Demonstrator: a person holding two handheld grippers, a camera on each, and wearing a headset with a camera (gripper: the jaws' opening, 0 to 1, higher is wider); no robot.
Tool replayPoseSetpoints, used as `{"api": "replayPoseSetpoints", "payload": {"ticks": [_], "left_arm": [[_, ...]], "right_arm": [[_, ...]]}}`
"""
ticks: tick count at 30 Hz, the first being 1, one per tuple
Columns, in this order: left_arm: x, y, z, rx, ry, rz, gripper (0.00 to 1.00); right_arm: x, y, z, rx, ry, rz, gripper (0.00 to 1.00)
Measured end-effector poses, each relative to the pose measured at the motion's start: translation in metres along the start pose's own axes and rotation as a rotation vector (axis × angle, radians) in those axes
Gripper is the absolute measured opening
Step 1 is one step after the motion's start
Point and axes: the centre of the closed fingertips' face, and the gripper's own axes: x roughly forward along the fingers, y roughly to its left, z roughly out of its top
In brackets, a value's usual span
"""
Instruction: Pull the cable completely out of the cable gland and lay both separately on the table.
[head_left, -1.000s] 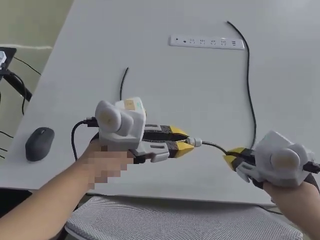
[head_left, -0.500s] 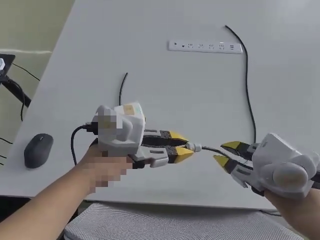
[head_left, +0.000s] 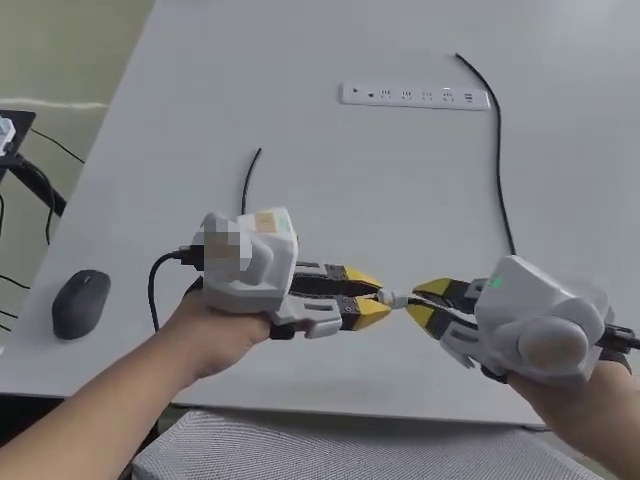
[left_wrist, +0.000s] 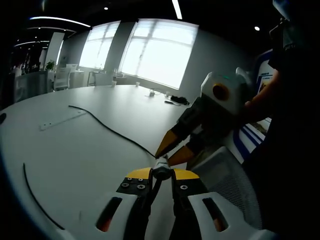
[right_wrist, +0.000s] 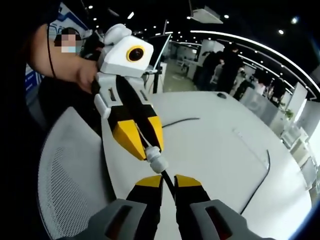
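1. The fingers (left_wrist: 137, 174) of the left gripper (head_left: 378, 297) are closed on the cable gland (right_wrist: 156, 161), pinching it at their yellow tips. The gland's back part is hidden between them, and its rounded pale end pokes out to the right.
2. The fingers (right_wrist: 187, 181) of the right gripper (head_left: 425, 303) stand a little apart in a narrow V. One sits on each side of the cable (right_wrist: 168, 181), just beside the gland. Whether their pads touch the cable is hard to make out.
3. Gland and cable are joined and held in the air above the near edge of the counter (head_left: 300, 80). They sit between the two grippers, whose tips almost meet.
4. The cable is thin, black and round. A short stretch shows from the gland to the right fingers, then the right gripper's bulky housing covers it. Beyond the housing a black run goes far across the counter, past the right end of the power strip (head_left: 415, 95).
5. Both pairs of fingers are black with yellow wedge-shaped tips, and the housings are smooth white plastic. The counter is plain matte white. The power strip is a long flat white bar with a row of sockets.
6. A short black wire (head_left: 245, 175) lies loose and gently curved, far of the left gripper. A dark grey rounded mouse (head_left: 80, 303) sits at the near left edge. A grey mesh chair (head_left: 300, 445) is cut off at the bottom.
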Motion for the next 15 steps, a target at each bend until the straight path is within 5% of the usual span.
{"api": "replayPoseSetpoints", "payload": {"ticks": [15], "left_arm": [[0.0011,-0.0016,-0.0032,0.000,0.008,-0.004,0.14]], "right_arm": [[0.0017,0.0033,-0.0053,-0.029,0.022,-0.017,0.00]]}}
